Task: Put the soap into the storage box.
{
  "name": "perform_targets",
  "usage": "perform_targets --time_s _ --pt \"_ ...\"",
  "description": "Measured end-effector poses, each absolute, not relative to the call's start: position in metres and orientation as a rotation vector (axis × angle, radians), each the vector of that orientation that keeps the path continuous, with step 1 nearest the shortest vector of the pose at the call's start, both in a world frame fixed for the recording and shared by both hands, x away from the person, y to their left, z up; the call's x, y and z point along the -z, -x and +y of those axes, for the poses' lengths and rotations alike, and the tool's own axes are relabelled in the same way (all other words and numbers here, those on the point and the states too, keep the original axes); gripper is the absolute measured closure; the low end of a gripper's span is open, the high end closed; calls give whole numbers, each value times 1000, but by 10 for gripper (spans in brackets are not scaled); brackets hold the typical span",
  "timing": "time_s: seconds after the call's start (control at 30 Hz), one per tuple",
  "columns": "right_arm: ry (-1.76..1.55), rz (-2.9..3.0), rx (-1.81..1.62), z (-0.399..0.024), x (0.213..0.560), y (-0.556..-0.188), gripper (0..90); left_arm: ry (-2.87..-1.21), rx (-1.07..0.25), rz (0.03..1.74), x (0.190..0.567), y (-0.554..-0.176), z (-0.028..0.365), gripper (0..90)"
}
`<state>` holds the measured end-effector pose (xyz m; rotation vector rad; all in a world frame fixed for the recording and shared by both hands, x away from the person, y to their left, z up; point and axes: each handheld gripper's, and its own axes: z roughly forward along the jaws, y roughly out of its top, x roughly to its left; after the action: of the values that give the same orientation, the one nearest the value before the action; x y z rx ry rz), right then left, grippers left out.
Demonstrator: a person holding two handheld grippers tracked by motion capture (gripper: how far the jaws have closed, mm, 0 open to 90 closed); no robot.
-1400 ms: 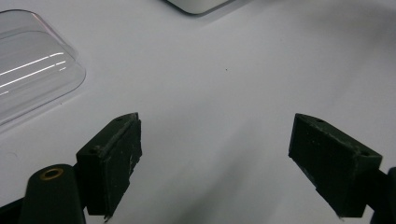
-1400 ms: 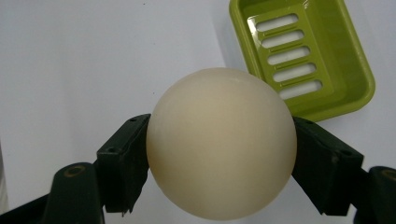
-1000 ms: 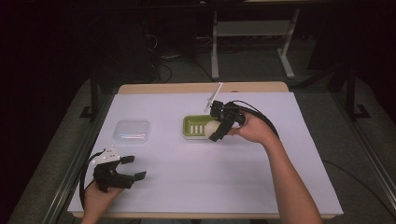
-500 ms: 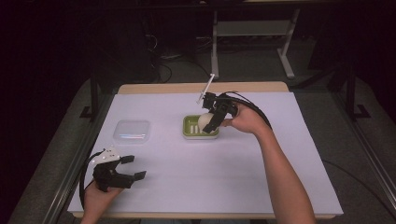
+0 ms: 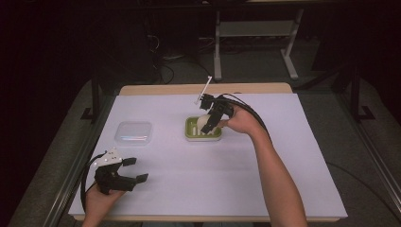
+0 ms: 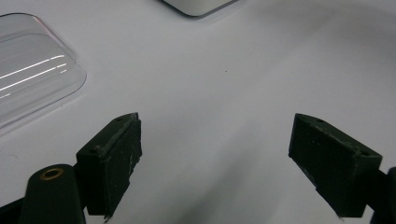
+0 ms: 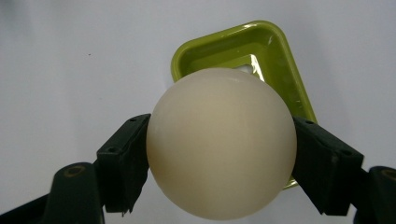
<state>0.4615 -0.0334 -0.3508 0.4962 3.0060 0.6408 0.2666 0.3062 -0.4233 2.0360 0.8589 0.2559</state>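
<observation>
A cream-coloured ball (image 7: 220,142) is clamped between the two black jaws of my right gripper (image 7: 220,163), which is shut on it. In the high view the ball (image 5: 206,123) hangs just above a green tray (image 5: 190,127) near the table's middle, with my right gripper (image 5: 211,120) tilted down over it. The green tray (image 7: 280,70) lies below and behind the ball in the right gripper view. My left gripper (image 5: 135,170) rests near the front left of the table, open, with bare white surface between its jaws (image 6: 215,158).
A clear plastic lid or box (image 5: 134,132) lies on the white table cover left of the tray, and its edge (image 6: 32,79) appears at the upper left of the left gripper view. A thin white stick (image 5: 203,90) juts up from the right gripper.
The right gripper with the ball has risen and shifted a little toward the far side above the green tray. The left gripper has stayed put.
</observation>
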Motion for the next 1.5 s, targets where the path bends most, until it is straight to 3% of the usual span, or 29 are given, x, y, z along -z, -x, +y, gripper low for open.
perform_targets --time_s 1.5 --pt "-655 2995 -564 -22 383 -485 245 -2041 -258 852 423 -267 308 165"
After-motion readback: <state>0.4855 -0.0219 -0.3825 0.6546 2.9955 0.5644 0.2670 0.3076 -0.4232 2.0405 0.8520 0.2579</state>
